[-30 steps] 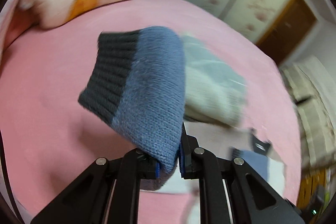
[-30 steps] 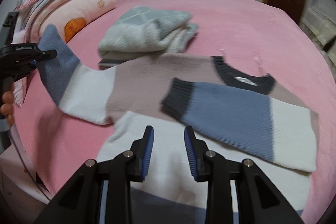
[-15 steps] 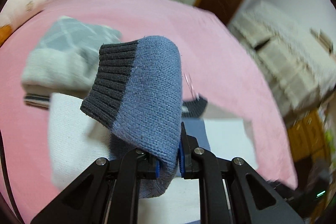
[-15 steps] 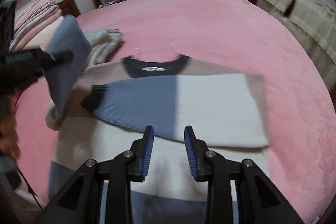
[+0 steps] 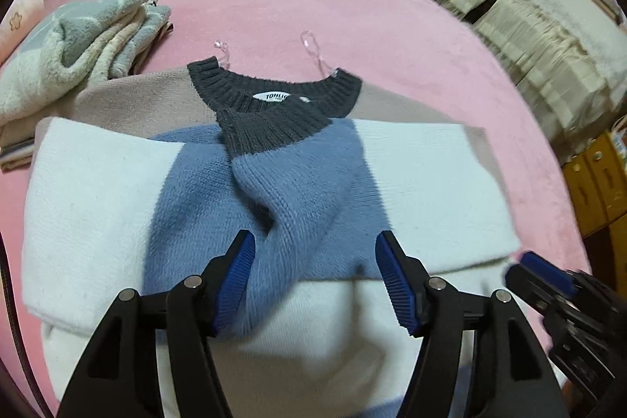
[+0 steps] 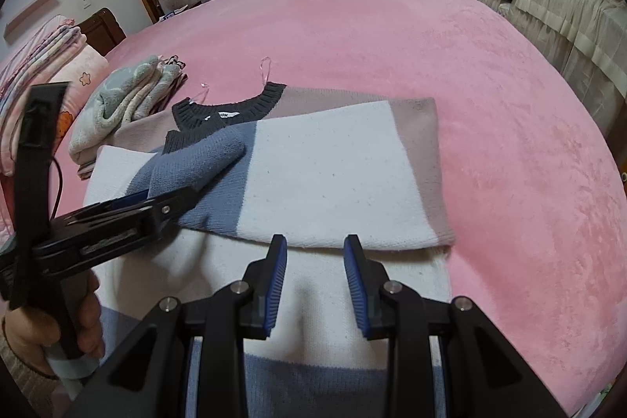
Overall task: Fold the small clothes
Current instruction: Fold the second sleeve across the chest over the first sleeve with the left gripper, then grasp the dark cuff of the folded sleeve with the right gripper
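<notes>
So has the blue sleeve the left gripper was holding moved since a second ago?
Yes. The sleeve came off the pink bed beside the folded pile and now lies across the sweater's chest, below the collar.

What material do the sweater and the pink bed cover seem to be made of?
Sweater: knitted yarn, probably wool or acrylic; visible stitch rows, ribbed dark collar, slightly fuzzy surface. Pink bed cover: soft plush, likely fleece; matte, short nap with brushed patches.
</notes>
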Demonstrator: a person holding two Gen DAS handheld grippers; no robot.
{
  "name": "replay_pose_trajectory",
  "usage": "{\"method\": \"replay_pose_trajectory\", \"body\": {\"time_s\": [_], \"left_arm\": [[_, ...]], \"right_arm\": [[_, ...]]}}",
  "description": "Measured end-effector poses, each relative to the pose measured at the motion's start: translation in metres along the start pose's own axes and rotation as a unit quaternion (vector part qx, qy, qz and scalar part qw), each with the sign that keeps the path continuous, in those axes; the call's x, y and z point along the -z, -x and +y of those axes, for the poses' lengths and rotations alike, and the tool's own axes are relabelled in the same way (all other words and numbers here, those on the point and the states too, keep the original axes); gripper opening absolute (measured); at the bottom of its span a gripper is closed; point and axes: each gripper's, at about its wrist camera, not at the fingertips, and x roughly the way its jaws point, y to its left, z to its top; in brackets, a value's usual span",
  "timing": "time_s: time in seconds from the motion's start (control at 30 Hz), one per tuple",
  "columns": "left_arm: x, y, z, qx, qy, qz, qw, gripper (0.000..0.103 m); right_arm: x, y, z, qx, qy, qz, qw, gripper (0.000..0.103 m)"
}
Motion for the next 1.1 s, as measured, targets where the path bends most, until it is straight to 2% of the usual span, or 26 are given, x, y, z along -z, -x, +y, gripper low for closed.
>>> {"method": "replay_pose_trajectory", "body": {"time_s": [0.13,0.2,0.3,0.4,0.53,0.73,0.87,1.1], "left_arm": [[0.011,0.039,0.012,-0.007,-0.003,-0.047,0.9989,0.065],[0.009,0.056,0.024,-0.025,-0.003,-0.07,0.9972,0.07],[0.018,0.082,0.048,-0.077,0.002,-0.106,0.9914,0.074],[0.029,0.094,0.075,-0.122,0.024,-0.12,0.9849,0.074],[0.045,0.094,0.11,-0.155,0.06,-0.112,0.9797,0.074],[0.067,0.086,0.162,-0.147,0.133,-0.081,0.9769,0.074],[0.073,0.085,0.181,-0.143,0.151,-0.08,0.9748,0.074],[0.079,0.08,0.198,-0.131,0.173,-0.074,0.9734,0.074]], "right_arm": [[-0.006,0.0,0.005,-0.017,0.001,-0.003,1.0,0.03],[-0.01,0.001,0.01,-0.028,0.003,-0.004,1.0,0.03],[-0.023,0.0,0.023,-0.041,0.014,-0.007,0.999,0.03],[-0.039,-0.001,0.046,-0.055,0.035,-0.012,0.998,0.03],[-0.053,-0.016,0.087,-0.056,0.081,-0.004,0.995,0.03],[-0.062,-0.061,0.143,-0.04,0.131,0.028,0.99,0.03],[-0.067,-0.09,0.168,-0.007,0.157,0.047,0.986,0.03],[-0.071,-0.123,0.183,0.042,0.181,0.075,0.98,0.03]]}}
